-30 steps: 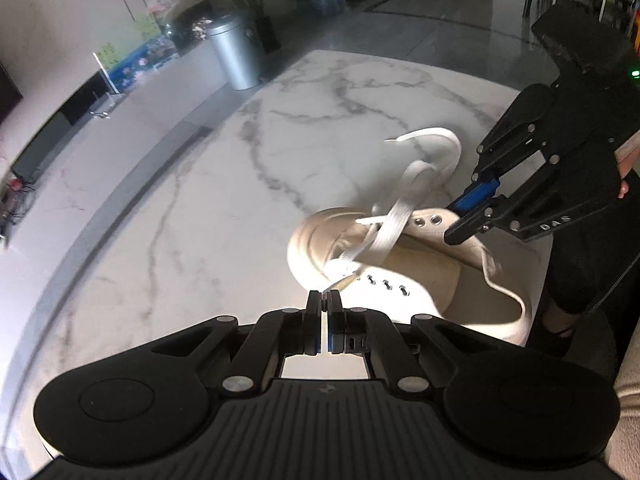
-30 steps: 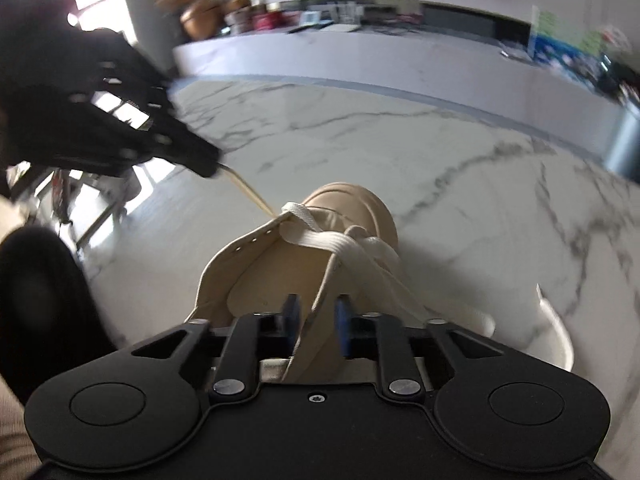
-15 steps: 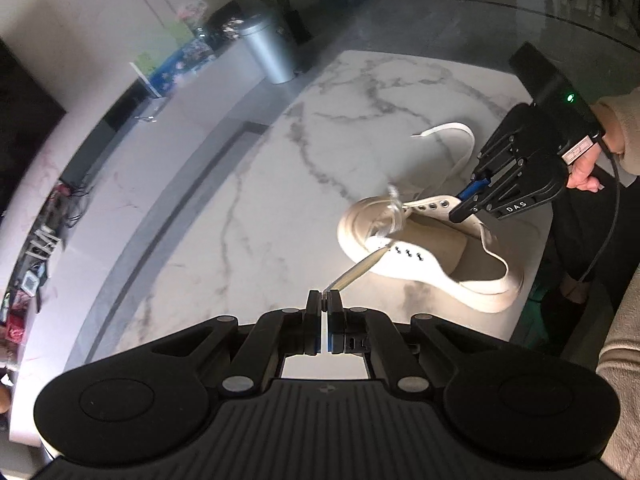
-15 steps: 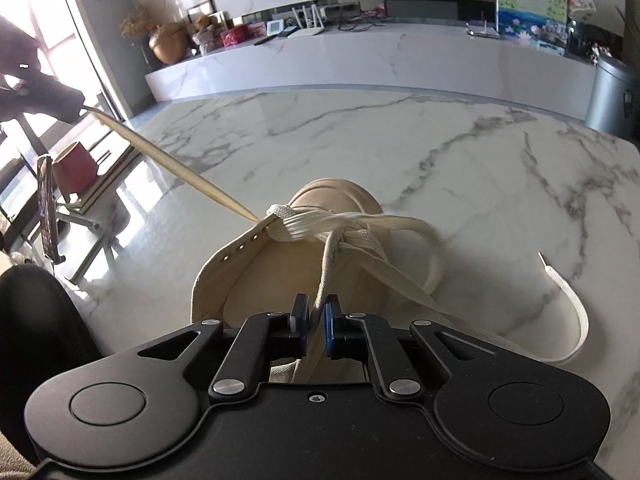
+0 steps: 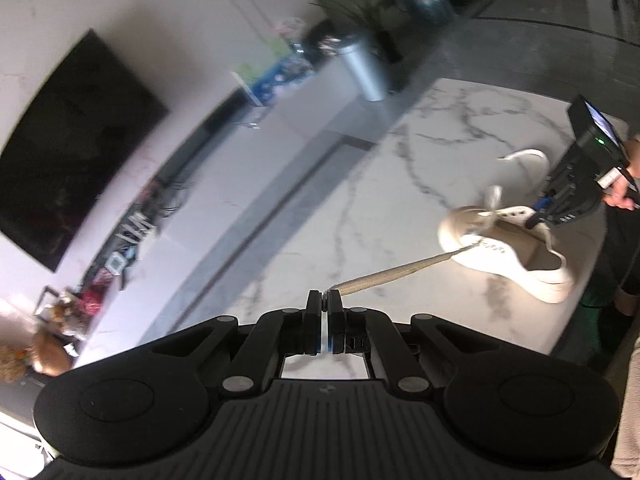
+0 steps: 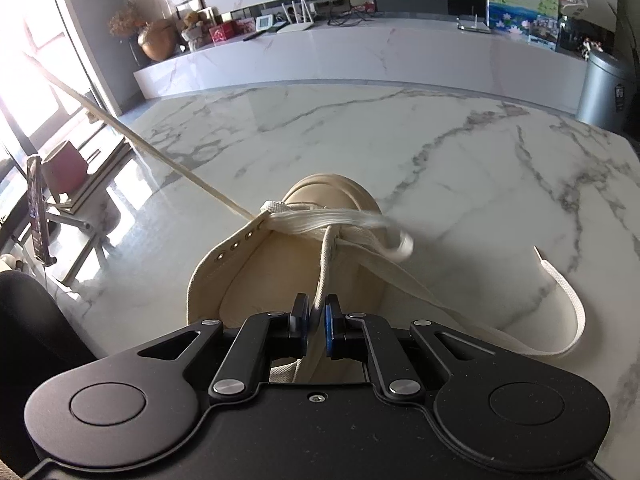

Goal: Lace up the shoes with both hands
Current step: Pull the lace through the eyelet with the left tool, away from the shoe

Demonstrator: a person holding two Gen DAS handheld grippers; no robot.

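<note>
A: Cream canvas shoe [image 5: 516,248] is seen at the right of the left wrist view, lying on the marble table [image 5: 400,184] near its right edge. In the right wrist view the shoe [image 6: 256,288] fills the centre, toe pointing up the frame.

B: Left gripper [image 5: 323,304] noted at lower centre. Its two fingers are pressed together on the end of the shoelace [image 5: 400,272], which is drawn in a straight, taut line from the fingertips to the eyelets on the shoe's near side.

A: That same stretch of shoelace [image 6: 168,160] is recorded in the right wrist view running from the left eyelet row toward the upper left of the frame, where it is lost in window glare.

B: Right gripper [image 6: 316,320] at lower centre of its own view. The fingers are closed on a strand of lace that rises from between them to the crossing at the front eyelets. A narrow gap between the blue pads is filled by the lace.

A: From the left wrist view the right gripper [image 5: 538,216] is seen at the right edge, tips down at the shoe's far eyelet row, held by a hand [image 5: 628,184].

B: A blurred loop of lace is noted above the tongue. The free end [image 6: 560,280] lies curved on the marble at the right, its tip apart from the shoe.

A: Background: a grey bin [image 6: 604,88] at upper right.
</note>
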